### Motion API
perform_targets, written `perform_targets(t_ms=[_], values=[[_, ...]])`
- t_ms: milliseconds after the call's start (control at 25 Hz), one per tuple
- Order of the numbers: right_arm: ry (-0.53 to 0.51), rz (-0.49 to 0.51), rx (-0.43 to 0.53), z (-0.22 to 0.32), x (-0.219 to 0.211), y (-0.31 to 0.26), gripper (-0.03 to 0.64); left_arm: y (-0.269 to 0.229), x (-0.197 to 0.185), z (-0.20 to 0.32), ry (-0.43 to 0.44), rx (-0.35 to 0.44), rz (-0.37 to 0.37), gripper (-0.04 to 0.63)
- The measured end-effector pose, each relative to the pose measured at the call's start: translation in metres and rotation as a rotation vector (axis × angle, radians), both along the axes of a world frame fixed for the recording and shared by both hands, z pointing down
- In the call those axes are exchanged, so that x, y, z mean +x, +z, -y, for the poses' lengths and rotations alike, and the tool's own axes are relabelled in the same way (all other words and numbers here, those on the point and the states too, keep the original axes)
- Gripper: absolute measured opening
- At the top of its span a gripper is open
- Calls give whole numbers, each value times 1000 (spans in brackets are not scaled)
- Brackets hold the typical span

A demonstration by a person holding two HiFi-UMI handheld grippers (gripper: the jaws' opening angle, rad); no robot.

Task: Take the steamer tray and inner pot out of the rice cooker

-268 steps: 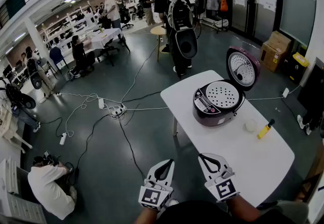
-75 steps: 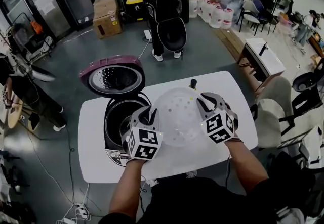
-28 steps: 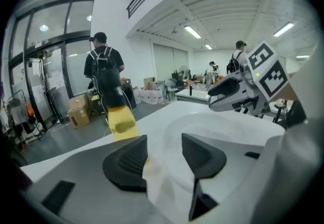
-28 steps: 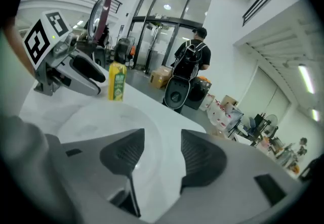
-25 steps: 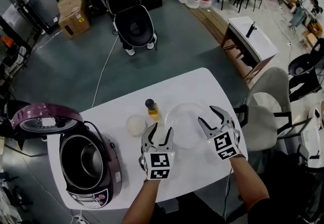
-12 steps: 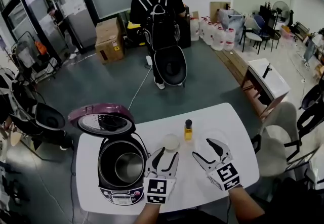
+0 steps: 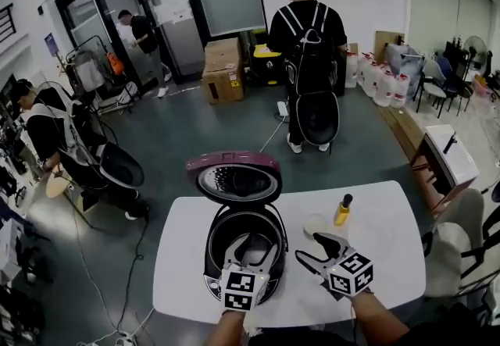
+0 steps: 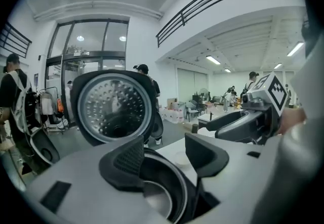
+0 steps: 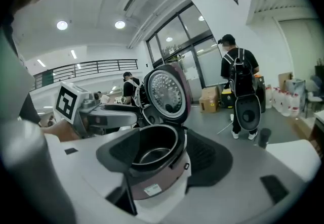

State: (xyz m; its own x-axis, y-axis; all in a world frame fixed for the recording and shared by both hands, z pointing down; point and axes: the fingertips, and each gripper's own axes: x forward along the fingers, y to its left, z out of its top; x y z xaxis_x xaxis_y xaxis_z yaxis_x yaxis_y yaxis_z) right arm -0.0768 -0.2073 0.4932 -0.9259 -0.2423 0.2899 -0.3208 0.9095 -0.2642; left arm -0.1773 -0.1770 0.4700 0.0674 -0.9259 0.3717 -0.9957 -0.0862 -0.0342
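Inner pot (image 7: 244, 232) sits partly hidden behind left tool (image 7: 251, 257), whose empty jaws are opening; right tool (image 7: 308, 248) spread, empty.

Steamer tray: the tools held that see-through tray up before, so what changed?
Both tools set the clear plastic steamer tray on the white table and let go; I cannot spot it now. The empty left tool, jaws opening, and empty right tool moved back to the purple rice cooker. Its metal inner pot stays inside, lid open.
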Motion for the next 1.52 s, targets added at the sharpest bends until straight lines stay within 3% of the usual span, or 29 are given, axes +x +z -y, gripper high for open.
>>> perform_targets(t_ms=[320, 640, 840, 1240, 1520], values=[[-69, -20, -88, -32, -64, 9, 296, 19, -93, -56, -88, -101, -44, 298], [20, 34, -302, -28, -87, 23, 298, 37, -156, -82, -77, -150, -169, 299], [123, 110, -524, -18, -84, 34, 298, 58, -179, -85, -78, -205, -376, 299], [213, 218, -952, -26, -84, 60, 298, 84, -185, -86, -89, -270, -809, 270], [254, 193, -1045, -34, -88, 78, 298, 104, -178, -87, -40, -352, -992, 268]])
